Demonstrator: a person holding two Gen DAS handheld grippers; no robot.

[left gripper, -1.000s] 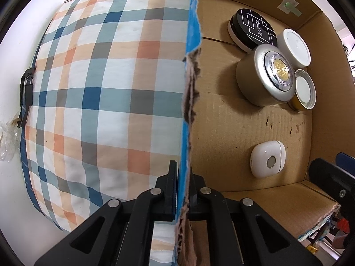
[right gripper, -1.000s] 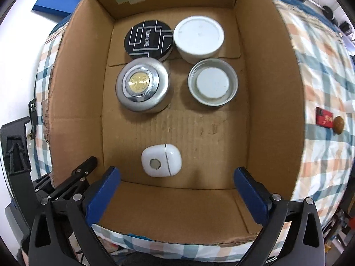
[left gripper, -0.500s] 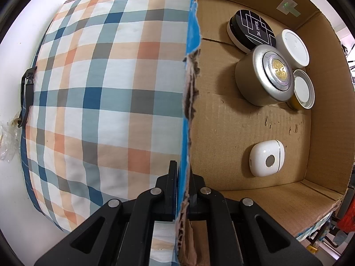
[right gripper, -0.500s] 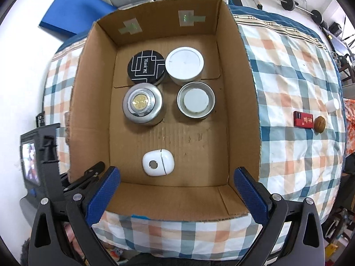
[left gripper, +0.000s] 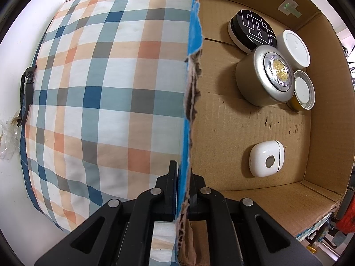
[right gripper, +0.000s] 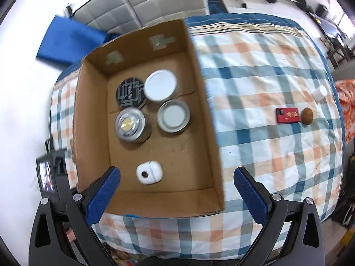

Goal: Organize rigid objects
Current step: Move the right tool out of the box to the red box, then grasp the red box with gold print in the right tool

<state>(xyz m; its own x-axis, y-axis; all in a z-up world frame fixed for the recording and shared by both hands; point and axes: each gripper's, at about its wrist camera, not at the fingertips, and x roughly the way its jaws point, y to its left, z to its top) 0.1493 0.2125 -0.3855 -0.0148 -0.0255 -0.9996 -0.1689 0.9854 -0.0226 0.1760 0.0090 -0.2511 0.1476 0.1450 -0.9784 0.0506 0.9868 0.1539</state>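
Right gripper [right gripper: 176, 190] drawn back and up from cardboard box [right gripper: 206, 110] over last second, jaws wide, empty; remaining red packet [right gripper: 287, 115] now exposed. Box wall clamped by left gripper [left gripper: 183, 190].

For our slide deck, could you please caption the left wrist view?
Left gripper clamps brown cardboard box wall; white oval case and four round containers inside.

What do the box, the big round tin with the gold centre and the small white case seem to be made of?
The box is brown corrugated cardboard: ribbed floor, torn fluted edge. The big round tin looks like brushed metal with a silver sheen and a gold emblem; metallised plastic is possible. The small white case seems glossy plastic, smooth with soft highlights.
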